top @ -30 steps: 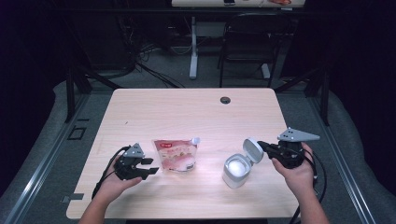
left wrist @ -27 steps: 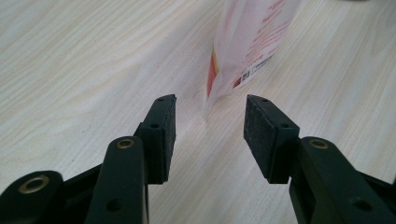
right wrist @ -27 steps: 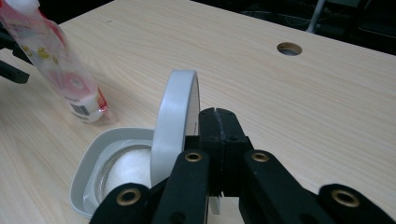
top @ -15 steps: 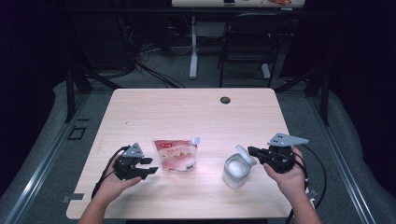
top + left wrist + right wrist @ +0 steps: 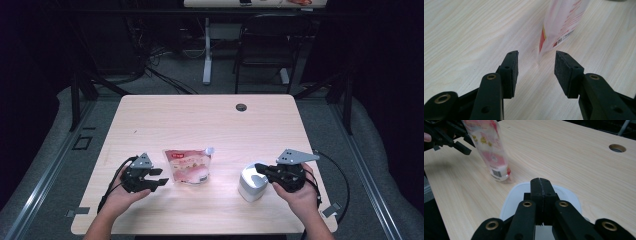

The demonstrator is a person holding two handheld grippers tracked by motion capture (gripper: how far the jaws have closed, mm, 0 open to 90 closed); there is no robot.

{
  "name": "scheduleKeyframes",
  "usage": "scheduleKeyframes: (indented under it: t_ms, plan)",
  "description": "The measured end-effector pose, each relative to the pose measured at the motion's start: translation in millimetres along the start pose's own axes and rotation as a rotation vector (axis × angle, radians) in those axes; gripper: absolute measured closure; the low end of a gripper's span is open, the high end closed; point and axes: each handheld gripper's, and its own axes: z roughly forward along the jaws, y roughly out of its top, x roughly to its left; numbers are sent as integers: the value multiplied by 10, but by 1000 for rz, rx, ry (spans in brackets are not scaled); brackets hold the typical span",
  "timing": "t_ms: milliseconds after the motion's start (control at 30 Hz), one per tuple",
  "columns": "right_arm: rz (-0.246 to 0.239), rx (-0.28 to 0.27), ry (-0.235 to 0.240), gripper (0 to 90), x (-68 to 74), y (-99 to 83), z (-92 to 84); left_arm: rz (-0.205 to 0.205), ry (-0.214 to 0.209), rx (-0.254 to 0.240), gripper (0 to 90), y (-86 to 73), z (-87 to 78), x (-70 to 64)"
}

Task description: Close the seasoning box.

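A clear pouch (image 5: 187, 166) with red and pink print stands on the wooden table (image 5: 200, 120), left of centre. My left gripper (image 5: 162, 177) lies just left of it, open. In the left gripper view the pouch's lower corner (image 5: 544, 47) sits just beyond the gap between the left gripper's (image 5: 536, 62) pads, touching neither. A white lidded container (image 5: 251, 184) stands to the pouch's right. My right gripper (image 5: 258, 168) is shut, its tips over the container's flat lid (image 5: 566, 195). The right gripper (image 5: 541, 181) holds nothing. Beyond it, the right gripper view shows the pouch (image 5: 491, 150) and the left gripper (image 5: 461, 146).
A round cable hole (image 5: 241, 107) is near the table's far edge. A dark chair (image 5: 265, 50) and a desk leg (image 5: 206, 55) stand behind the table. Cables trail from both grippers off the near edge.
My right gripper moved left and down onto the container. The container's lid, raised a second ago, now lies flat. The left gripper and pouch have not moved.
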Motion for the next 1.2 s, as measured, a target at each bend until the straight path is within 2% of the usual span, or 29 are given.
scheduleKeyframes:
  t_ms: [133,267,633,833,1200]
  plan:
    - [-10,-6,5,899,43,-15,14,-5,0,-1,542,-4,6,2]
    - [-9,-29,-19,900,32,-21,-32,-7,1,-3,542,-14,8,11]
    - [64,-66,-128,900,-247,-161,-273,-12,3,8,543,-34,20,37]
    - [129,-102,-203,900,-393,-258,-379,-16,5,5,543,-46,26,46]
    - [156,-82,-288,870,-496,-417,-409,-32,10,3,541,-67,32,68]
